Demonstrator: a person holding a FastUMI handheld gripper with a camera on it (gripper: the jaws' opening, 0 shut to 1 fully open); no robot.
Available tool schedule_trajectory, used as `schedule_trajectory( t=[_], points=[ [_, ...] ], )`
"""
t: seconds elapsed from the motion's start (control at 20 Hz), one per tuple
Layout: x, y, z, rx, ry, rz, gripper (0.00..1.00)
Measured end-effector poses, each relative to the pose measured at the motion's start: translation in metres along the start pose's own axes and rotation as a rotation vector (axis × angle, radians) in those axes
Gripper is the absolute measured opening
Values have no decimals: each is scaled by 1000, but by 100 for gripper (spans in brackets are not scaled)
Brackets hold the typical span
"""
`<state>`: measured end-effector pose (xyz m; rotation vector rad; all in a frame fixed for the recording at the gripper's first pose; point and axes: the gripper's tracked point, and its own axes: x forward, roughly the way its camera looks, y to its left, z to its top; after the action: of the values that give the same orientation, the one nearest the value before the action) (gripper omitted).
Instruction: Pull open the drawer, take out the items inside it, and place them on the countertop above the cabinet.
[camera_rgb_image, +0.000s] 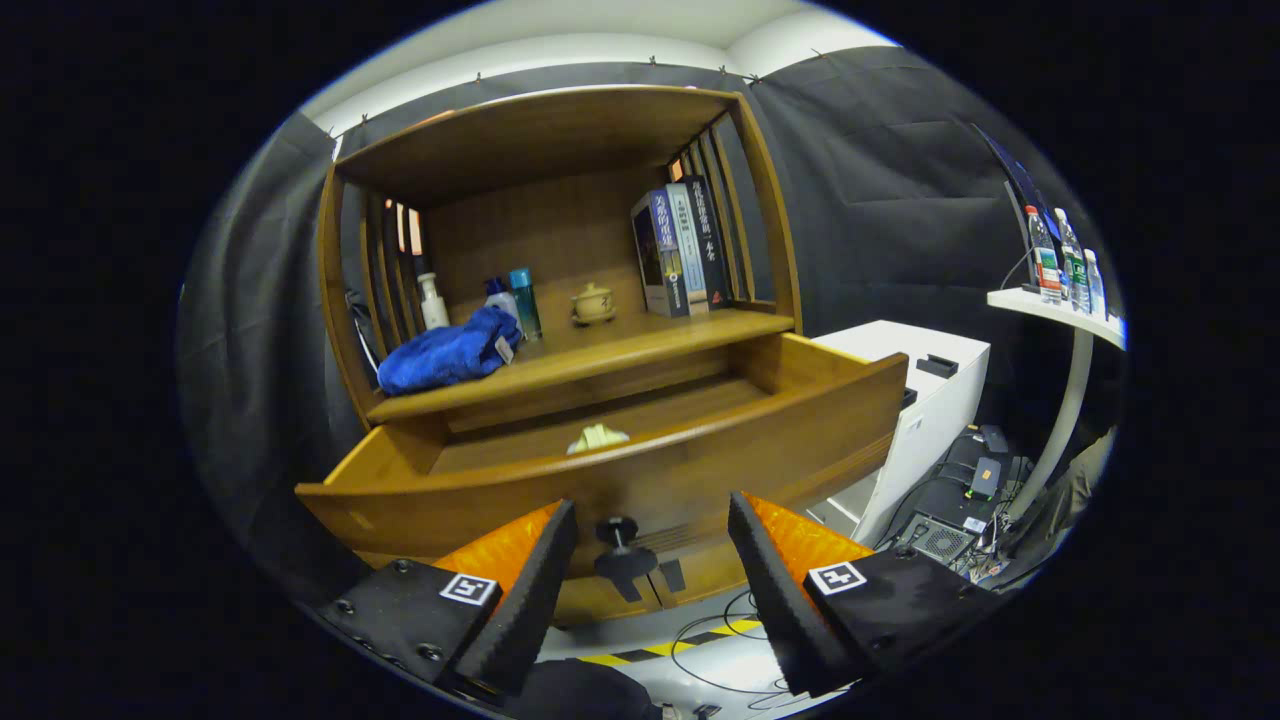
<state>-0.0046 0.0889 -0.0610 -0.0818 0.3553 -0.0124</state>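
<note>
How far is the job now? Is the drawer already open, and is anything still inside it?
Done: the drawer is pulled open, and a blue cloth lies on the countertop. In hand: nothing; the gripper is open, its knob between the fingers. Left: a pale item inside the drawer must go up to the countertop.

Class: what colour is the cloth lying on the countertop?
Blue cloth, clearest in the gripper view.

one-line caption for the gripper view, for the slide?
Open gripper faces the knob of the pulled-open drawer; pale item inside, blue cloth on countertop.
</note>
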Motion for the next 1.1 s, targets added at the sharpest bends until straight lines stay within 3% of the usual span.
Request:
schedule_trajectory(
  t=[0.15,0.5,0.7,0.95,1.1],
  points=[
    [8,7,35,2,-2,-20,98],
    [86,35,60,-58,216,3,99],
    [140,50,46,-103,369,61,99],
    [181,33,7,-184,584,22,99],
    [185,34,-9,-207,666,29,85]
  ],
)
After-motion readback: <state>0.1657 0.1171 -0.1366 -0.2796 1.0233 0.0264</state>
